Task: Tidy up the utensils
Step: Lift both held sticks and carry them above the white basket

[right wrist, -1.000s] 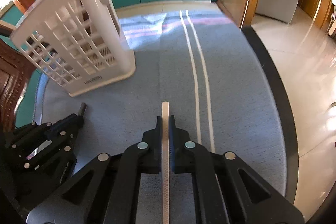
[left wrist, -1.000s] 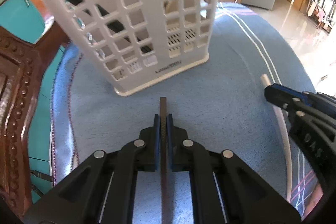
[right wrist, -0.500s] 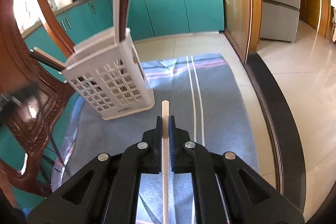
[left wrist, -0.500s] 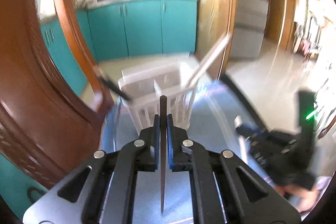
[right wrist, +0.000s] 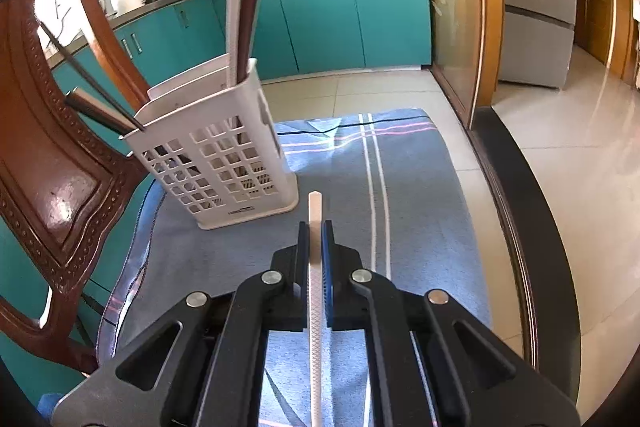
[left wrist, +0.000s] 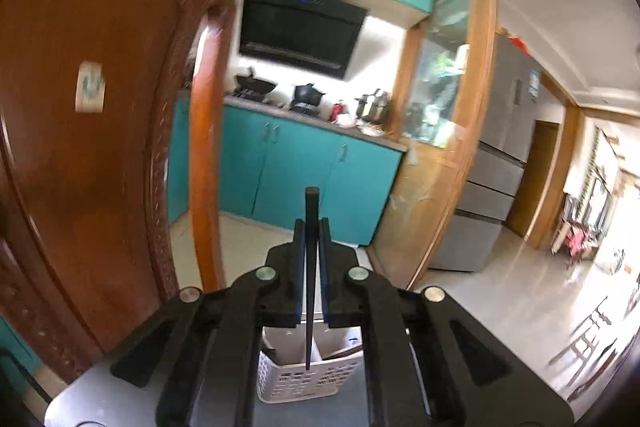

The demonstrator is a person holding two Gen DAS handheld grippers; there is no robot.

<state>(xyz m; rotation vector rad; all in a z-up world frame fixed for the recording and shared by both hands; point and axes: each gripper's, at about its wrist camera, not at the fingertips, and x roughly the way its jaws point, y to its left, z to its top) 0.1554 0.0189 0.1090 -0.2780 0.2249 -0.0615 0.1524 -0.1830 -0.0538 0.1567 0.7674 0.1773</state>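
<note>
A dark chopstick is clamped in the left gripper, with the white basket seen low in the frame and a wooden chair crowding the left. A white chopstick is clamped in the right gripper above the blue cloth; the basket stands at centre left, chopsticks already inside.

Illegible dark label on the white basket base, nothing readable
</note>
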